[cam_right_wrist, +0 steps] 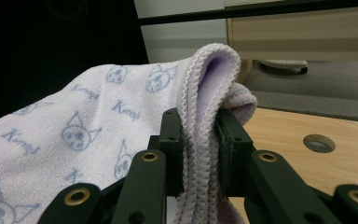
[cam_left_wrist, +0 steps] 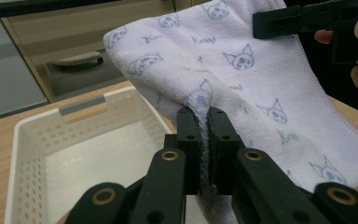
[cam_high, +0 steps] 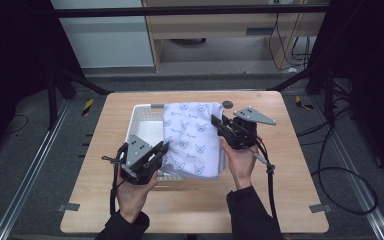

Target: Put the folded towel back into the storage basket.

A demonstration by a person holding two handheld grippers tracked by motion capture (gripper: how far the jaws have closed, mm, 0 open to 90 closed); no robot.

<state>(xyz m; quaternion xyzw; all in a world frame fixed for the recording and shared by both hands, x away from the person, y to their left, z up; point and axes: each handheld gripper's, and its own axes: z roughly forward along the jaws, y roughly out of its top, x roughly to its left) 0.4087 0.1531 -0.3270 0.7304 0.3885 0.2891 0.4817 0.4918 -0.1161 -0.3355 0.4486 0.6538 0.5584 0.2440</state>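
left claw (cam_high: pixel 161 150) lower centre-left of frame, clamped on towel's (cam_high: pixel 192 137) near edge; right claw (cam_high: pixel 219 123) centre, pinched on its far right edge | towel hung stretched between both, over white basket (cam_high: pixel 142 117) on bench (cam_high: pixel 280 165); long axis ran near-to-far, toward upper frame

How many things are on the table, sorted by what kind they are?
White cloth towel with blue cat faces: 1
White plastic basket with holes: 1
Black two-jaw grippers, left gripper and right gripper, both clamped on the towel: 2
Total: 4
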